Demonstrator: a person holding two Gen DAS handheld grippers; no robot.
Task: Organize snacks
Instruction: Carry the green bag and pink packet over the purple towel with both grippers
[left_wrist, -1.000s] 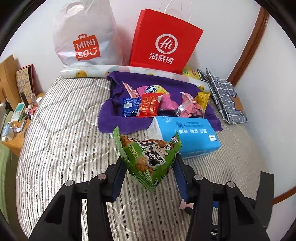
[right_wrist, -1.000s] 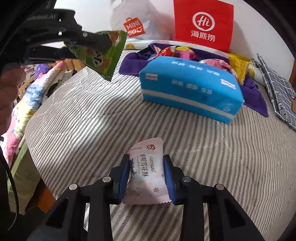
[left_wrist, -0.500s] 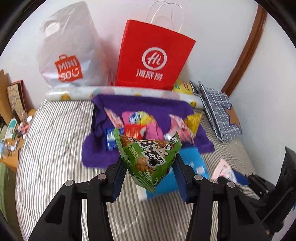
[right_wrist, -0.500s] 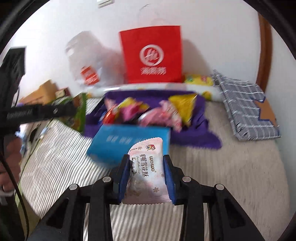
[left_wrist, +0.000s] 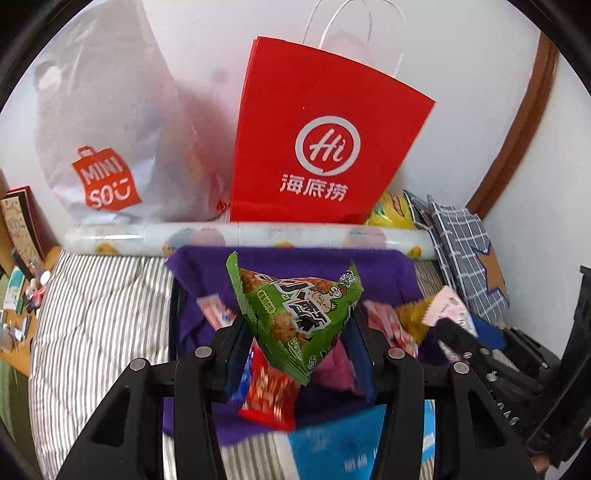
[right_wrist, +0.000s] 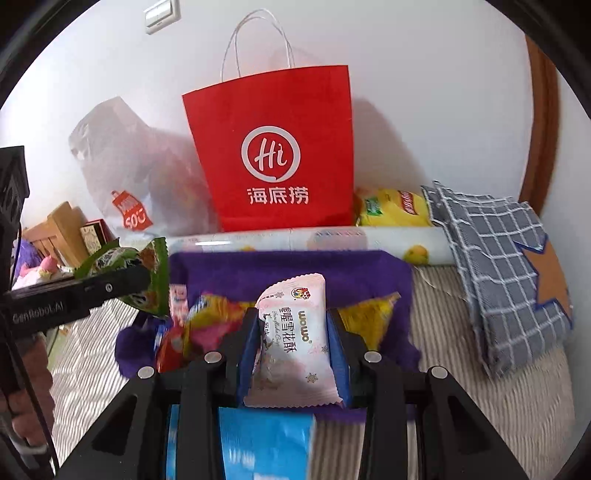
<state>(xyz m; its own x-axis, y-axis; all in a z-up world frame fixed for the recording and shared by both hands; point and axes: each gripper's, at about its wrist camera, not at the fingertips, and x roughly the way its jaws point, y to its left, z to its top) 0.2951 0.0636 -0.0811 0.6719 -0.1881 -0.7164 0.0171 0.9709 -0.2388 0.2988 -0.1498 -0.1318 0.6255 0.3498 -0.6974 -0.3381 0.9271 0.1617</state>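
My left gripper (left_wrist: 297, 328) is shut on a green triangular snack bag (left_wrist: 295, 310) and holds it in the air above the purple cloth (left_wrist: 295, 262). My right gripper (right_wrist: 291, 339) is shut on a pink-white snack packet (right_wrist: 293, 328), also held above the cloth (right_wrist: 288, 269). Several loose snack packets lie on the cloth, among them a red one (left_wrist: 267, 391) and a yellow one (right_wrist: 365, 317). The right gripper with its pink packet (left_wrist: 448, 306) shows at the right of the left wrist view. The left gripper with its green bag (right_wrist: 155, 273) shows at the left of the right wrist view.
A red paper bag (left_wrist: 317, 147) and a white Miniso bag (left_wrist: 107, 147) stand against the wall behind a printed roll (left_wrist: 243, 236). A blue tissue pack (left_wrist: 340, 439) lies under the grippers. A checked cloth (right_wrist: 498, 266) lies right. A yellow bag (right_wrist: 391, 206) sits behind the roll.
Both grippers have lifted from the striped bed and moved forward over the blue tissue pack towards the purple cloth, each still holding its snack.
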